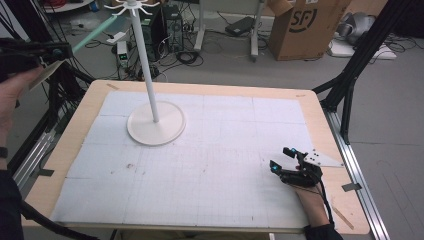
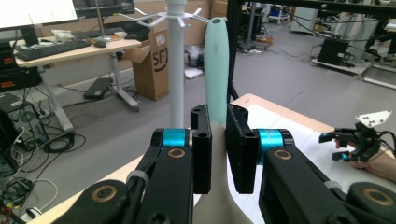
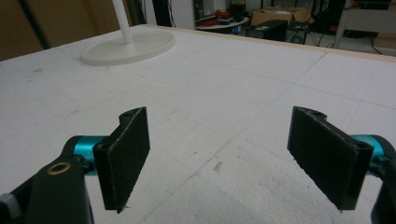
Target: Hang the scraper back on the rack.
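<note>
My left gripper [image 2: 217, 149] clamps the pale mint-green, long-handled silicone utensil [image 2: 216, 70] — lifted level with the tall white hook stand [image 1: 148, 70], presumably for hanging. My right gripper [image 1: 283, 159] rests on the table mat [image 1: 215, 150], jaws wide apart, empty.

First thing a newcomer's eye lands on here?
Probably the tall white hook stand rising from its round base at the table's far left. Next, the pale green utensil clamped in the left gripper, lifted beside the stand's hooks. The right gripper rests at the table's near right, jaws apart.
</note>
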`<state>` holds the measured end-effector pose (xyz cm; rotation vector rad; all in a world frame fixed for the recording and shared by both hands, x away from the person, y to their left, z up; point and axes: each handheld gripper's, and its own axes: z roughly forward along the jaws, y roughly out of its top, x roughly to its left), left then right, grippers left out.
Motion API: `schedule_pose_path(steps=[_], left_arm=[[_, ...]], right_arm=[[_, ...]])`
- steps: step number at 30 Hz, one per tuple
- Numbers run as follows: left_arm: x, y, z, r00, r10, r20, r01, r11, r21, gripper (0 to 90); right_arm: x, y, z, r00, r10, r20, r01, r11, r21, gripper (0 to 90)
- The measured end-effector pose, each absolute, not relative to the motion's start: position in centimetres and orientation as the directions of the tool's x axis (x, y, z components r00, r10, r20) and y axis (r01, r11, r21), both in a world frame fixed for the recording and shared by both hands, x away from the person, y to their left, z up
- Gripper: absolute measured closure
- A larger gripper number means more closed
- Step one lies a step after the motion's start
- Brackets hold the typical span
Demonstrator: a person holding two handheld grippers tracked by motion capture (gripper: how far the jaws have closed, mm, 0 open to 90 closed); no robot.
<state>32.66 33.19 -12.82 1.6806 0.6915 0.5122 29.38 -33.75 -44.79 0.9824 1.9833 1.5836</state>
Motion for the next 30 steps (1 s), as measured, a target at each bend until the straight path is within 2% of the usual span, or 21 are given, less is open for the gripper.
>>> schedule_pose_path(steps=[30], left_arm=[[34.0,33.2,-13.4,0.699,0.715,-0.025,0.179,-0.141,0.974,81.1]], right_arm=[[29.4,-33.7,-44.8,-0.665,0.740,0.106,0.265,0.101,0.959,20.5]])
